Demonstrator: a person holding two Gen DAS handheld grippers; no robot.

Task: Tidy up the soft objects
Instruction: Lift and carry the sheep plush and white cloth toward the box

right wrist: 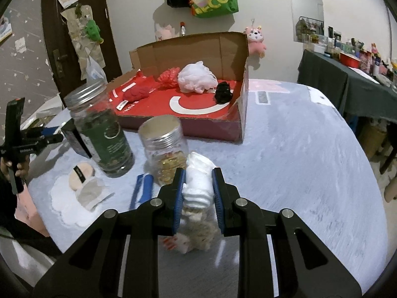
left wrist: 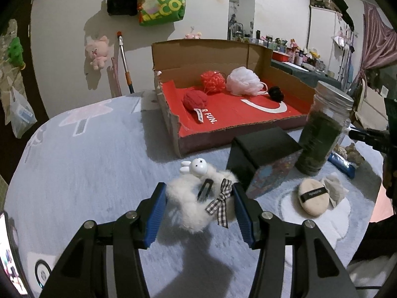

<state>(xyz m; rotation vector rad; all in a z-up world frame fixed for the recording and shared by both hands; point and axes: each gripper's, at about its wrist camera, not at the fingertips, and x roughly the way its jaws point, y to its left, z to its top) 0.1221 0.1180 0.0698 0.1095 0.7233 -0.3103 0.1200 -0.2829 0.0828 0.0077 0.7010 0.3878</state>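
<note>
The left tongs point(left wrist: 197, 207) pinch a fluffy white fur hair clip point(left wrist: 196, 203) with a smooth plastic rabbit head and a checked ribbon bow, held just above the pale fleecy surface point(left wrist: 86, 173). The right tongs point(right wrist: 198, 193) squeeze a ribbed, rolled white soft cloth point(right wrist: 199, 178) between their blue ridged pads, beside a clear plastic jar point(right wrist: 165, 149) with a metal lid. Behind, the open cardboard box point(left wrist: 211, 54) with its red floor holds a red knitted ball point(left wrist: 195, 100), an orange-red mesh puff point(left wrist: 213, 80), a pale mesh puff point(left wrist: 244, 80) and a black scrunchie point(left wrist: 276, 93).

Home: wall plushie point(left wrist: 97, 52), tote bag point(left wrist: 162, 2)
</note>
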